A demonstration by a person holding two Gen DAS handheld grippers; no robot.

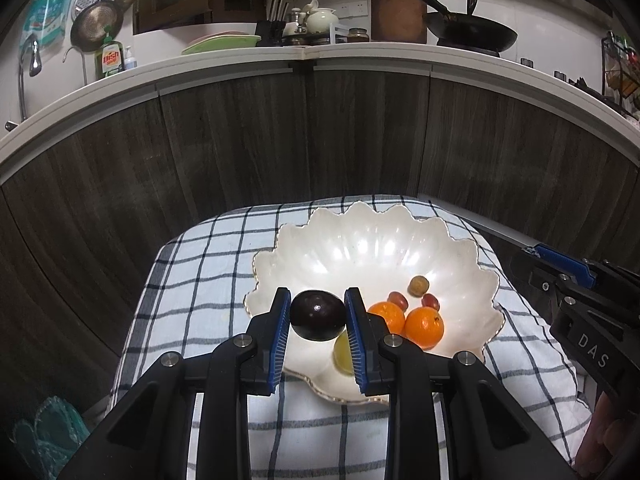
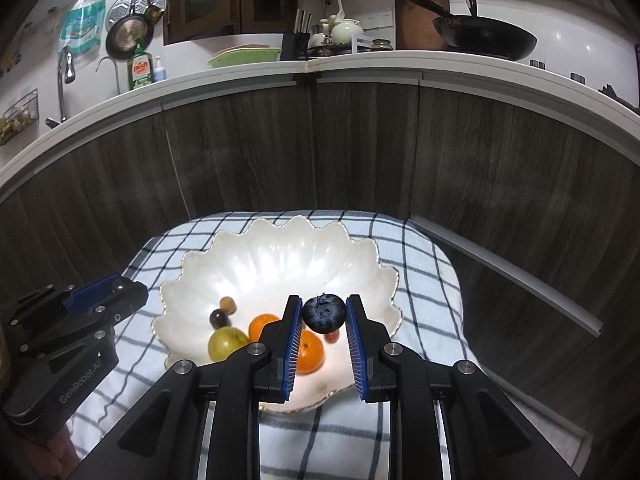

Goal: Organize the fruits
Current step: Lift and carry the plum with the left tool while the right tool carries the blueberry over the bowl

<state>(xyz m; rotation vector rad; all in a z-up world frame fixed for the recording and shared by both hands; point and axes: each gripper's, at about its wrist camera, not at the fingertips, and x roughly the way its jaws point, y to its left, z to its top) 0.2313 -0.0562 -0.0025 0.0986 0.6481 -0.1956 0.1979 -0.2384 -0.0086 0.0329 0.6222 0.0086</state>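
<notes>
My left gripper [image 1: 317, 295] is shut on a dark purple round fruit [image 1: 317, 316], held above the near left part of a white scalloped bowl [image 1: 360, 220]. Two oranges [image 1: 425, 326], two red grapes [image 1: 430, 301], a tan grape [image 1: 418, 285] and a green fruit [image 1: 342, 350], half hidden by a finger, lie in the bowl. My right gripper [image 2: 324, 299] is shut on a blueberry [image 2: 324, 314] over the near side of the bowl [image 2: 280, 232], above the oranges [image 2: 310, 354]. Each gripper shows at the edge of the other's view: the right gripper [image 1: 532, 251] and the left gripper [image 2: 120, 283].
The bowl rests on a blue-and-white checked cloth [image 1: 200, 300] covering a small raised surface. Dark wood cabinet fronts [image 1: 280, 140] rise close behind it under a white counter [image 1: 360, 54] carrying a wok, a dish rack and a dish soap bottle. A teal object [image 1: 44, 432] lies low left.
</notes>
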